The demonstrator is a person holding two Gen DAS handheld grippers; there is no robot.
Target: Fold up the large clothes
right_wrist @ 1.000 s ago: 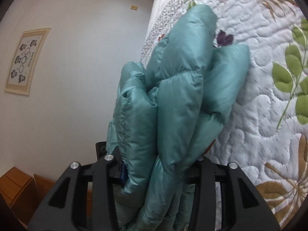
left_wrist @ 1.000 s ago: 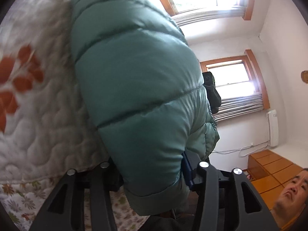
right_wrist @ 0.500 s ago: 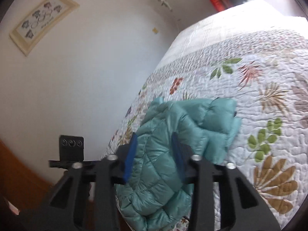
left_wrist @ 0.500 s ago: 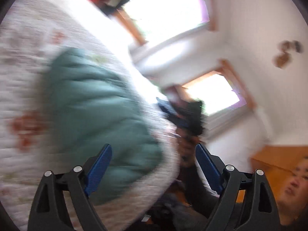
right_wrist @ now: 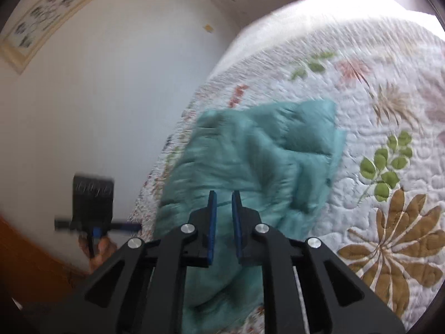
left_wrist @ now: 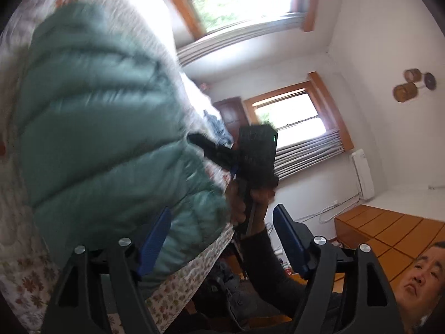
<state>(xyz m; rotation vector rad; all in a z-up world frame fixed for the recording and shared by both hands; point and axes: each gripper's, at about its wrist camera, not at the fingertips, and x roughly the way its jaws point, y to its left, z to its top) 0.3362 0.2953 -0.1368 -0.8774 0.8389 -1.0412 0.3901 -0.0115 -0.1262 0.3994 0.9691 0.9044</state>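
Quilted bed [right_wrist: 375, 89]: teal puffer jacket [right_wrist: 250, 161] bundled at near edge. Left gripper [left_wrist: 222, 239] wide open, empty; right gripper [right_wrist: 222, 208] nearly closed, empty. We judge fold released.

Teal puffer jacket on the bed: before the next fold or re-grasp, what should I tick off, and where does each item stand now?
1. Left gripper free of fabric: ok, jaws wide open, nothing pinched between them.
2. Right gripper free of fabric: ok, blue pads narrowly apart with nothing clamped.
3. Teal puffer jacket resting on the floral quilt: ok, though its lower end lies at the bed edge.
4. Jacket folded into a compact bundle: ok, layers doubled over.
5. Fold neat and flat: not ok, the top looks rumpled and puffed.
6. Images sharp enough to judge edges: not ok, both views are motion-blurred.
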